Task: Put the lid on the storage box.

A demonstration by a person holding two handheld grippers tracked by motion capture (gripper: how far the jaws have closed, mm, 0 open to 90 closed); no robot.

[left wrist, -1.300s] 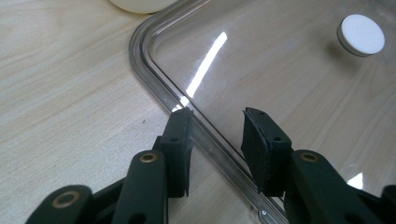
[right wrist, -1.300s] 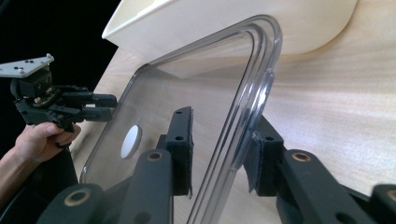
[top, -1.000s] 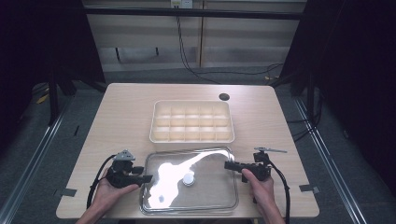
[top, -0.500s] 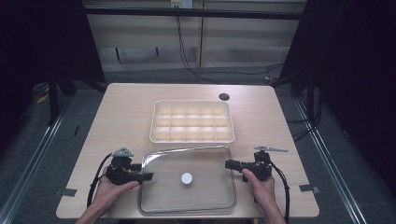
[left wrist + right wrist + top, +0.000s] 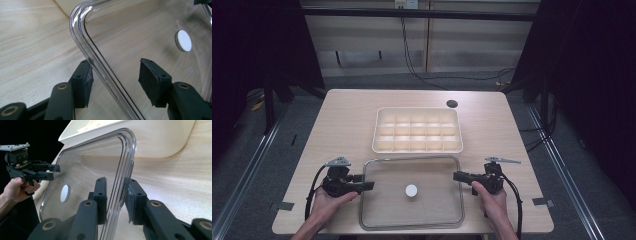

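While the right tool [image 5: 116,200] clamps the clear lid [image 5: 432,175] rim, left tool [image 5: 113,80] half-open, jaws just closing astride the opposite edge.

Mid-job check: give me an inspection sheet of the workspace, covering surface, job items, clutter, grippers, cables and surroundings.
Surface: light wooden table, with a dark round hole near its far edge.
Job's things: clear lid with a white round knob lies on the near half; cream compartment tray sits just beyond it, cells look empty.
Clutter: nothing seen.
Grippers: left gripper straddles the lid's left rim, jaws just closing, one pad apart from the rim; right gripper shut on the lid's right rim.
Cables: a black cable trails from each gripper; more lie on the floor behind the table.
Surroundings: dark curtains at both sides, grey floor, metal rails.
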